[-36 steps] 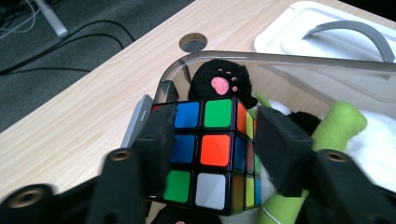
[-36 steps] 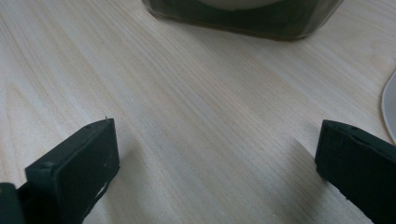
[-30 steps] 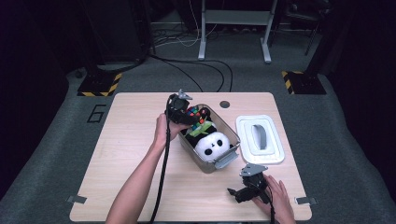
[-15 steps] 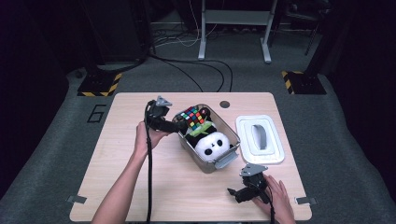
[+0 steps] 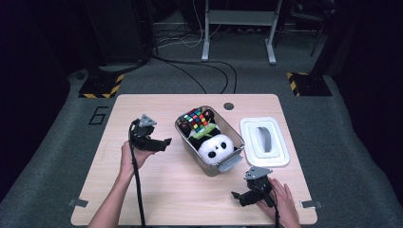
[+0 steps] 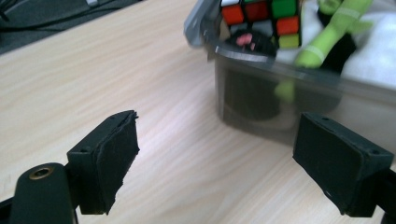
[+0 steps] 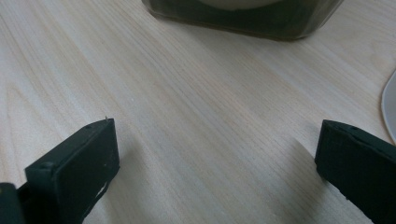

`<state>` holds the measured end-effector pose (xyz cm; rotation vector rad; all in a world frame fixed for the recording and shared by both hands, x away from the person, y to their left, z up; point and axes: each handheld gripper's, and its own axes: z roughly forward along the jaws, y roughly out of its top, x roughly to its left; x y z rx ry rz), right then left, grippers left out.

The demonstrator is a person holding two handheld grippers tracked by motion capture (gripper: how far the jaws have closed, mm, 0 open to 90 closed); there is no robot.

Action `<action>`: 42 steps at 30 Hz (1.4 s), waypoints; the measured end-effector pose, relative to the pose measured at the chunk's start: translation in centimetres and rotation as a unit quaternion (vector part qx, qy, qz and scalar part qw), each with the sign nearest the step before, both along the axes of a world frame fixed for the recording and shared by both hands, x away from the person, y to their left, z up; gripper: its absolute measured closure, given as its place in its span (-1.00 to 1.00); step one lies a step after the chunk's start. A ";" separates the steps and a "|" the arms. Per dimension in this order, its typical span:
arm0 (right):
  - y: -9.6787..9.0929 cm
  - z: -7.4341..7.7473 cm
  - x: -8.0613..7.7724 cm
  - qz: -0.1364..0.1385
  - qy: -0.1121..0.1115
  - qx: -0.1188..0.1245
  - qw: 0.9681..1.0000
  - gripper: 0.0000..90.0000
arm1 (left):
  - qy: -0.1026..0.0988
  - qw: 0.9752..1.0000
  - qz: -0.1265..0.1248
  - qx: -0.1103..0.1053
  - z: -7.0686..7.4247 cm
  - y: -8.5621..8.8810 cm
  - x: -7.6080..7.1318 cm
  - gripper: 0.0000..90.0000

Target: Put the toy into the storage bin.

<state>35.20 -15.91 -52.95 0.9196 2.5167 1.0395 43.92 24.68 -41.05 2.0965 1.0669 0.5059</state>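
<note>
Clear plastic, the storage box sits near the middle of the desk, slightly toward the far edge, packed with a colour cube at its far end and a panda plush at its near end, a green piece between them. Its white lid lies apart, toward the desk's right edge. The left gripper hangs just beside the box's left wall, its fingers released and wide, having just been opening with nothing between them; the right gripper rests near the desk's near edge, fingers likewise spread and empty. The likely trouble lies in closing the box: the plush bulges above the rim, so a lid pressed on could sit crooked or pop off. A careless sweep of the left gripper could also nudge the light box across the smooth wood, or snag its trailing cable on the corner latch.
</note>
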 end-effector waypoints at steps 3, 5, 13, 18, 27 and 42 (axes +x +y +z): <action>0.0 0.0 0.0 0.000 0.000 0.000 1.000 -1.00 | 0.015 1.000 0.006 0.001 -1.5 0.9 -0.4 -0.70; 0.0 0.0 0.0 0.000 0.000 0.000 1.000 -1.00 | 0.023 1.000 0.014 -0.005 -2.6 1.4 -0.6 -0.70; 0.0 0.0 0.0 0.000 0.000 0.000 1.000 -1.00 | 0.060 0.997 0.035 -0.023 -7.0 3.5 -1.8 -0.70; 0.0 0.0 0.0 0.000 0.000 0.000 1.000 -1.00 | 0.070 0.996 0.055 -0.032 -9.2 4.3 -2.4 -0.70; 0.0 0.0 0.0 0.000 0.000 0.000 1.000 -1.00 | 0.028 0.996 0.083 0.004 -11.6 4.6 -2.9 -0.80; 0.0 0.0 0.0 0.000 0.000 0.000 1.000 -1.00 | 0.019 0.997 0.078 -0.004 -11.9 4.8 -2.9 -0.87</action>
